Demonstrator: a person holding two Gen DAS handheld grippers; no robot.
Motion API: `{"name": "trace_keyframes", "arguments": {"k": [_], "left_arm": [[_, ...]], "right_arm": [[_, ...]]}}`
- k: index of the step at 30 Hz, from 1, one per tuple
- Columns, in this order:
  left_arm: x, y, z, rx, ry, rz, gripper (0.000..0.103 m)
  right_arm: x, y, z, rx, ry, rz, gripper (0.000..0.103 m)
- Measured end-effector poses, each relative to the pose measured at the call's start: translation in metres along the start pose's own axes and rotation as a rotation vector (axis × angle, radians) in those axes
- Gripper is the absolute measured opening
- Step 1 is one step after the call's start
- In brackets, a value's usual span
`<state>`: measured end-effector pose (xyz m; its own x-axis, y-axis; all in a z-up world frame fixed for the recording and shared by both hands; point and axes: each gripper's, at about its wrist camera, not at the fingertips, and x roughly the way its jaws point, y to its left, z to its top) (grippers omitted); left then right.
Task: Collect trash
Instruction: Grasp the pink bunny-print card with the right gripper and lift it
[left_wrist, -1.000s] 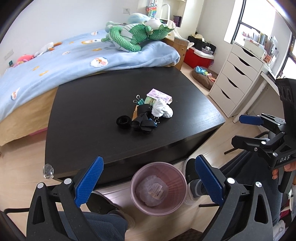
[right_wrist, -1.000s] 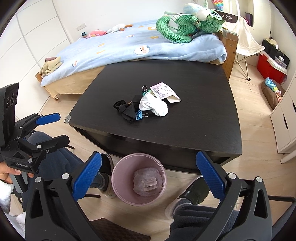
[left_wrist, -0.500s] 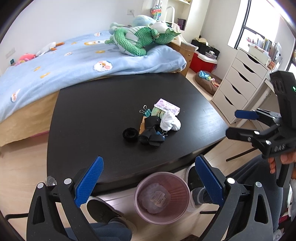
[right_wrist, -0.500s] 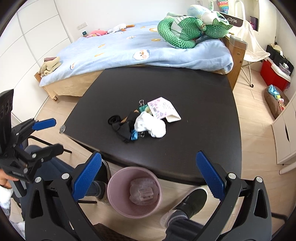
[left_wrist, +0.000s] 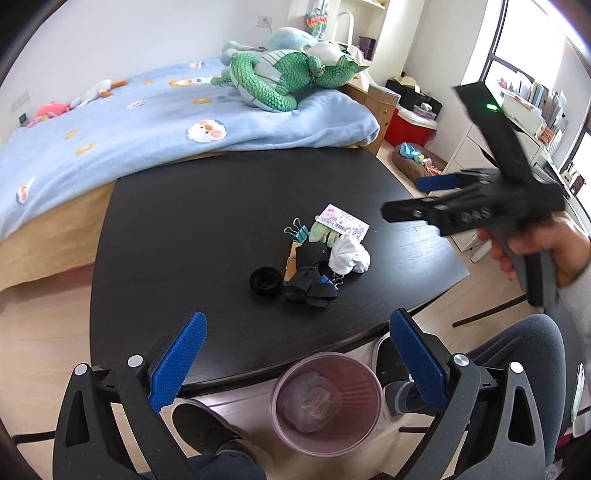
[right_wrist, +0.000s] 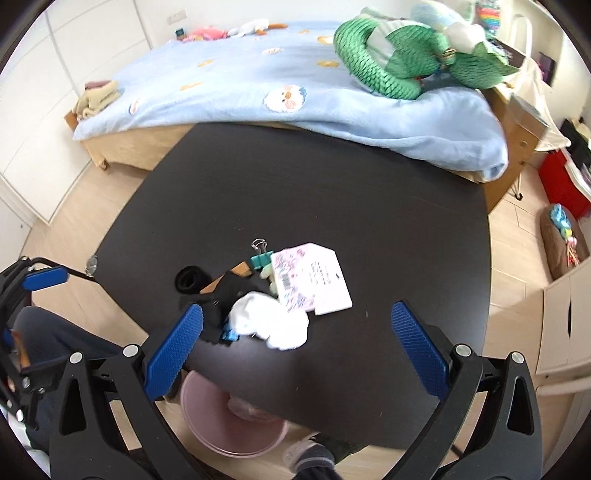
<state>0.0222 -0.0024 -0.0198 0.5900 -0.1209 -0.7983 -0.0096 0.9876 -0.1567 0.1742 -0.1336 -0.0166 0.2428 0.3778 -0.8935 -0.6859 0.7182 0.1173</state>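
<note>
While two claws gape — one bin (left_wrist: 325, 402), one tissue wad (left_wrist: 349, 258).

Home bedrm: bed (left_wrist: 110, 147) w/ plush dragon (left_wrist: 288, 79), drawers (right_wrist: 565, 321).

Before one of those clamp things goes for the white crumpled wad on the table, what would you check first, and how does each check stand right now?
1. Right tool open: ok, jaws wide, nothing held.
2. Left tool open and empty: ok.
3. White wad in front of the right tool: ok, it lies between its blue pads.
4. Wad free of neighbours: not ok, it touches the black items and the pink card.
5. Pink bin open, with room: ok, some trash at the bottom.
6. Wad's weight or stickiness: cannot tell.
</note>
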Motion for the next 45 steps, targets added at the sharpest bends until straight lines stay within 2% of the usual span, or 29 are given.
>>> {"name": "trace_keyframes", "arguments": {"k": [7, 12, 14, 16, 18, 21, 24, 29, 34, 45], "left_arm": [[0.004, 0.008, 0.001, -0.014, 0.006, -0.001, 0.095], [0.010, 0.014, 0.000, -0.032, 0.017, -0.005, 0.095], [0.012, 0.015, 0.000, -0.038, 0.020, -0.008, 0.095], [0.014, 0.016, 0.000, -0.041, 0.022, -0.010, 0.095], [0.016, 0.016, 0.000, -0.044, 0.024, -0.013, 0.095], [0.018, 0.016, 0.000, -0.045, 0.025, -0.017, 0.095], [0.019, 0.016, 0.000, -0.049, 0.026, -0.019, 0.095], [0.021, 0.016, -0.001, -0.051, 0.030, -0.023, 0.095], [0.022, 0.015, -0.001, -0.047, 0.030, -0.026, 0.095], [0.025, 0.013, 0.001, -0.041, 0.031, -0.032, 0.095]], "right_arm": [[0.039, -0.006, 0.023, -0.075, 0.086, 0.006, 0.100], [0.066, -0.007, 0.027, -0.117, 0.152, 0.018, 0.100], [0.073, -0.007, 0.027, -0.125, 0.168, 0.026, 0.096], [0.080, -0.008, 0.027, -0.124, 0.189, 0.032, 0.087], [0.086, -0.008, 0.027, -0.126, 0.204, 0.030, 0.086], [0.091, -0.005, 0.026, -0.134, 0.213, 0.033, 0.085], [0.096, -0.005, 0.026, -0.138, 0.221, 0.028, 0.075], [0.099, -0.006, 0.026, -0.146, 0.229, 0.020, 0.067], [0.099, -0.007, 0.026, -0.142, 0.220, 0.021, 0.050], [0.086, -0.016, 0.025, -0.108, 0.173, 0.018, 0.043]]}}
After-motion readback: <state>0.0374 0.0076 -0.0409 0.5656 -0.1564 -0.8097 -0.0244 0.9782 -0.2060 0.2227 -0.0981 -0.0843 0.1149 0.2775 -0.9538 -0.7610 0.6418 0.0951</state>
